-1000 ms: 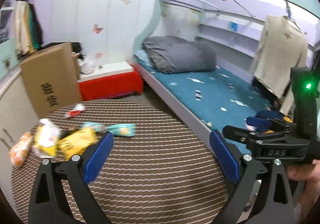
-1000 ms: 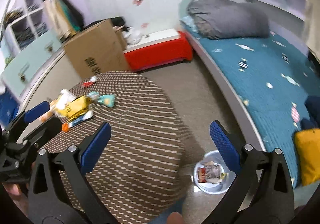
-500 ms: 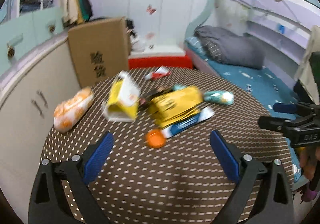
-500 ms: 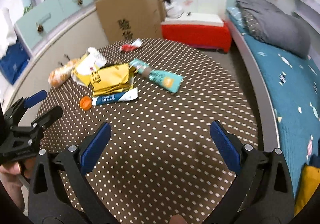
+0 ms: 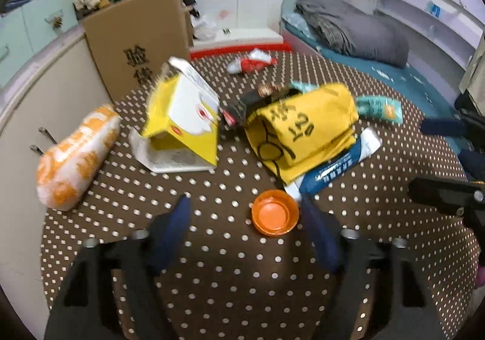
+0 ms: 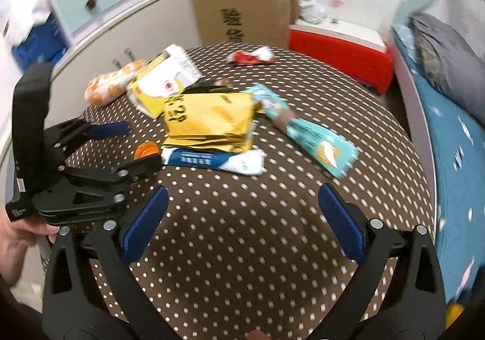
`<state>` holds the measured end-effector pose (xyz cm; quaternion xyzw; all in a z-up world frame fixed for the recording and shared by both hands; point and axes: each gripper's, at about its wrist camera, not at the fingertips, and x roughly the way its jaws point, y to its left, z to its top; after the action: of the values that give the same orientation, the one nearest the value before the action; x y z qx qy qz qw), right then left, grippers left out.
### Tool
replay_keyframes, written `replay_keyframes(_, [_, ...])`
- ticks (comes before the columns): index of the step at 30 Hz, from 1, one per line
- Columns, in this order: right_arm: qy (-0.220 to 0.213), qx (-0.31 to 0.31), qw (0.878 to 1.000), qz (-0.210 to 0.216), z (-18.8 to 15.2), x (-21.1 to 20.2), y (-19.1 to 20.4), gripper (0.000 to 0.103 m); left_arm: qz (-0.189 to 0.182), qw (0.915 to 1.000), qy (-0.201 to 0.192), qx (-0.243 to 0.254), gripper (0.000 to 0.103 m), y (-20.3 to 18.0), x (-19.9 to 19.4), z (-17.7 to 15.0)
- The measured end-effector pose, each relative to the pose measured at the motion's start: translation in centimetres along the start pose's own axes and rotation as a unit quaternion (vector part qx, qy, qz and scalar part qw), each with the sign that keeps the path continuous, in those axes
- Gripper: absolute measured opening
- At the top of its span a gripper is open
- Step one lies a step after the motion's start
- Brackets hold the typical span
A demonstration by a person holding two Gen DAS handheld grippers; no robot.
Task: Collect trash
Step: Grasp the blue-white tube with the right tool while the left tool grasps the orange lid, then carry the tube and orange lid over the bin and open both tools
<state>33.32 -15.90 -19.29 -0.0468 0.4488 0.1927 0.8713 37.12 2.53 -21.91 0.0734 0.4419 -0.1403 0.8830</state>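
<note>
L gripper (image 5: 245,215) jaws closing, blurred; orange cap (image 5: 274,216) between the pads (image 5: 172,227), not pinched yet. R gripper (image 6: 242,218) wide open, nothing in it, over bare dotted table (image 6: 242,249). Trash l→r: orange-white bag (image 5: 72,158), yellow box (image 5: 185,118), yellow pouch (image 5: 306,127) half covering blue-white sachet (image 5: 336,164), teal wrapper (image 5: 379,105) partly hidden. Red wrapper (image 5: 254,62) at far edge, print unreadable.

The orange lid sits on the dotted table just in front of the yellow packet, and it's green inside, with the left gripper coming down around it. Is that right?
Not quite: the orange lid is orange inside too, not green, as the left wrist view shows. The rest holds: it sits on the dotted table just in front of the yellow packet, and the left gripper is closing with the lid just ahead of its fingers, not yet touched.
</note>
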Motion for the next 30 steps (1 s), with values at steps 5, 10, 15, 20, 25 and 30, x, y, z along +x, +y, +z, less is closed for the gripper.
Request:
replay_keyframes(5, [-0.003,-0.061,0.998,0.035,1.9,2.1,1.3,0.097,0.002,0.9998,-0.008,0.018,0.043,-0.7,-0.4,-0.4])
replay_keyframes(10, [0.038,-0.089,0.994,0.054,2.3,4.9,2.4,0.057,0.003,1.0,-0.004,0.003,0.029,-0.1,-1.4,-1.3])
replay_keyframes(15, [0.025,-0.088,0.995,0.049,0.5,4.6,3.7,0.046,0.009,0.9998,-0.01,-0.012,0.031,0.7,-1.9,-2.1])
replay_keyframes(20, [0.023,-0.085,0.995,0.044,-0.5,3.8,4.6,0.045,0.013,0.9997,-0.012,-0.016,0.056,0.5,-1.9,-2.5])
replay_keyframes(25, [0.011,-0.077,0.997,0.025,-0.6,4.0,5.2,0.027,-0.01,0.9995,-0.018,-0.024,0.03,0.7,-2.0,-2.1])
replay_keyframes(30, [0.0,-0.06,0.998,0.023,-1.5,3.5,5.6,0.012,-0.025,0.9988,-0.019,-0.037,0.029,1.0,-2.5,-2.7])
